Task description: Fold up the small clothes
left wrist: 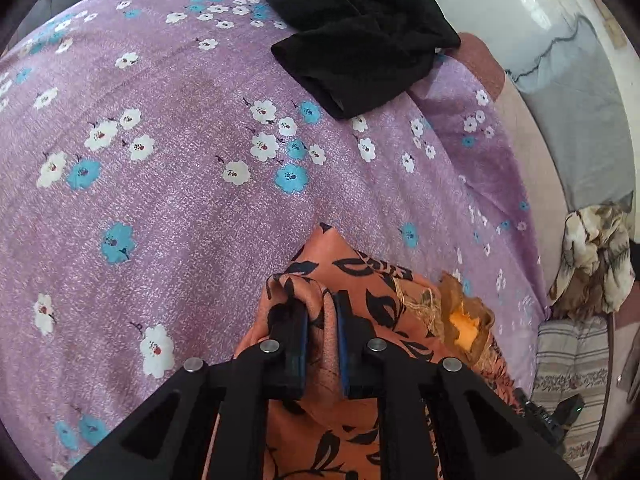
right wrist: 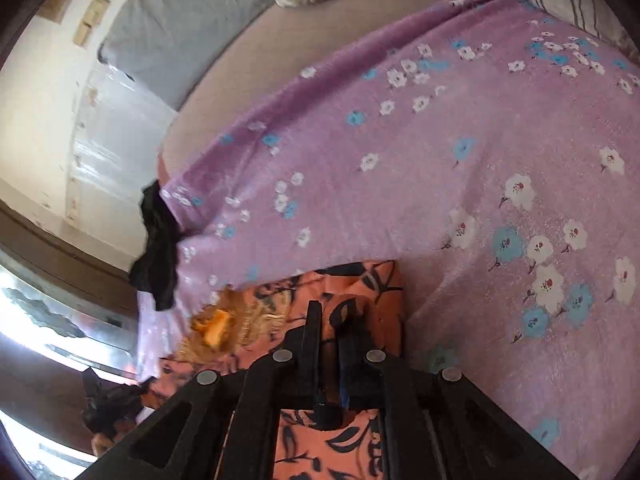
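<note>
Pinched between the pads of my left gripper (left wrist: 320, 332) was a fold of the orange garment with black leaves (left wrist: 340, 440), bunched up between the two fingers; the jaws stood only slightly apart, with cloth filling the gap. That garment lay directly under the gripper on the purple flowered bedsheet (left wrist: 180, 200), and just to the right of my fingers, near its gold-embroidered edge, a yellow-orange patch (left wrist: 466, 326) showed through. Farther off, up and to the right, a black garment (left wrist: 352, 48) sat crumpled near the sheet's edge, well apart from the orange one. At the far right a brown-and-cream patterned cloth (left wrist: 592, 256) was heaped above a striped cushion (left wrist: 568, 364).

From my right wrist, the black garment (right wrist: 158, 248) appeared at the left, hanging at the border of the purple sheet (right wrist: 460, 152), with a pale wall (right wrist: 48, 120) and a grey cushion (right wrist: 172, 28) beyond it. Lower, the yellow-orange patch (right wrist: 216, 330) lay beside the embroidery. My right gripper (right wrist: 328, 320) was clenched on the orange garment (right wrist: 320, 452), its jaws nearly together with the cloth's folded edge between them. To the right of it, the sheet ran on bare, scattered with white and blue flowers.
</note>
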Available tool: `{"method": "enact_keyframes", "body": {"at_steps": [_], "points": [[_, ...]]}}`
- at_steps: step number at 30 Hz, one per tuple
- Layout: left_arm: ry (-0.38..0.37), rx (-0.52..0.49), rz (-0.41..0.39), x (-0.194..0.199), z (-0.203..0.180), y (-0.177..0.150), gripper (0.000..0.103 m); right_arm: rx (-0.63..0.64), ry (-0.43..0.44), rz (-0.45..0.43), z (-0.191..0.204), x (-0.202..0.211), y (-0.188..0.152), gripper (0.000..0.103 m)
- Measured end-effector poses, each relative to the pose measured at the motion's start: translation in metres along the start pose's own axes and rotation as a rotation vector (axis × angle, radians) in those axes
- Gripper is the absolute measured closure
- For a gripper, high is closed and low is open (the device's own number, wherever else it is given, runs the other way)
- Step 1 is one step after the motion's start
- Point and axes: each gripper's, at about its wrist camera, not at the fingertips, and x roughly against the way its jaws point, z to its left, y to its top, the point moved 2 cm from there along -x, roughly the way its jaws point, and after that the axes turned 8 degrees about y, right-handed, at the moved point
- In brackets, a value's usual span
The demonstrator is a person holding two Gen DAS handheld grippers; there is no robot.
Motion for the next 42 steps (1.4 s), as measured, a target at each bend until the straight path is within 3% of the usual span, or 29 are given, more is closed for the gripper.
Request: {"method": "enact_keyframes", "body": {"at_steps": [2, 3, 4, 5, 6, 7, 8, 9, 10, 11, 12, 14, 16, 17, 20, 23, 29, 36, 39, 42], "points": [[-0.075, 0.04, -0.048, 0.012, 0.006, -0.004, 0.082, 0.035, 0.012, 0.002, -0.001, -0.001, 0.0, 0.095], [-0.114, 0.061, -0.088, 0.024, 0.009, -0.007, 0.074, 0.028, 0.043, -0.02, 0.0, 0.004, 0.001, 0.095], [-0.141, 0.091, -0.142, 0.039, 0.014, -0.012, 0.059, 0.034, 0.072, -0.046, 0.002, 0.01, 0.002, 0.095], [-0.143, 0.124, -0.211, 0.057, 0.019, -0.019, 0.048, 0.048, 0.096, -0.077, 0.006, 0.017, 0.002, 0.094], [-0.125, 0.159, -0.288, 0.078, 0.025, -0.028, 0.03, 0.061, 0.109, -0.105, 0.01, 0.023, 0.001, 0.093], [-0.101, 0.186, -0.366, 0.099, 0.03, -0.04, 0.022, 0.068, 0.117, -0.127, 0.012, 0.026, -0.002, 0.093], [-0.08, 0.189, -0.434, 0.118, 0.033, -0.056, 0.021, 0.074, 0.113, -0.136, 0.014, 0.026, -0.005, 0.086], [-0.051, 0.164, -0.475, 0.133, 0.033, -0.071, 0.019, 0.084, 0.098, -0.132, 0.016, 0.023, -0.009, 0.069], [-0.017, 0.121, -0.496, 0.143, 0.031, -0.086, 0.017, 0.094, 0.082, -0.126, 0.018, 0.02, -0.013, 0.059], [0.015, 0.065, -0.509, 0.148, 0.028, -0.103, 0.016, 0.102, 0.061, -0.139, 0.02, 0.018, -0.016, 0.036], [0.05, 0.01, -0.516, 0.148, 0.025, -0.118, 0.016, 0.113, 0.026, -0.165, 0.022, 0.019, -0.019, 0.028], [0.126, -0.077, -0.459, 0.135, 0.021, -0.139, 0.016, 0.105, 0.021, -0.173, 0.024, 0.02, -0.021, 0.028], [0.093, -0.145, -0.358, 0.123, 0.011, -0.151, 0.016, 0.031, 0.063, -0.21, 0.02, 0.028, -0.021, 0.028], [0.082, -0.178, -0.357, 0.123, 0.005, -0.157, 0.016, -0.004, 0.086, -0.234, 0.019, 0.035, -0.021, 0.028], [0.152, -0.287, -0.426, 0.127, -0.014, -0.176, 0.016, -0.091, 0.152, -0.296, 0.016, 0.057, -0.022, 0.028], [0.155, -0.333, -0.398, 0.123, -0.022, -0.191, 0.016, -0.059, 0.126, -0.315, 0.025, 0.073, -0.025, 0.028], [0.245, -0.383, -0.381, 0.114, -0.026, -0.205, 0.016, 0.108, 0.104, -0.24, 0.068, 0.079, -0.047, 0.029], [0.239, -0.382, -0.397, 0.107, -0.027, -0.199, 0.015, 0.368, 0.113, -0.087, 0.12, 0.06, -0.086, 0.029], [0.232, -0.42, -0.425, 0.1, -0.043, -0.189, 0.015, 0.415, 0.139, -0.023, 0.131, 0.048, -0.095, 0.029], [0.221, -0.462, -0.402, 0.085, -0.057, -0.182, 0.015, 0.433, 0.147, 0.026, 0.136, 0.032, -0.098, 0.029]]}}
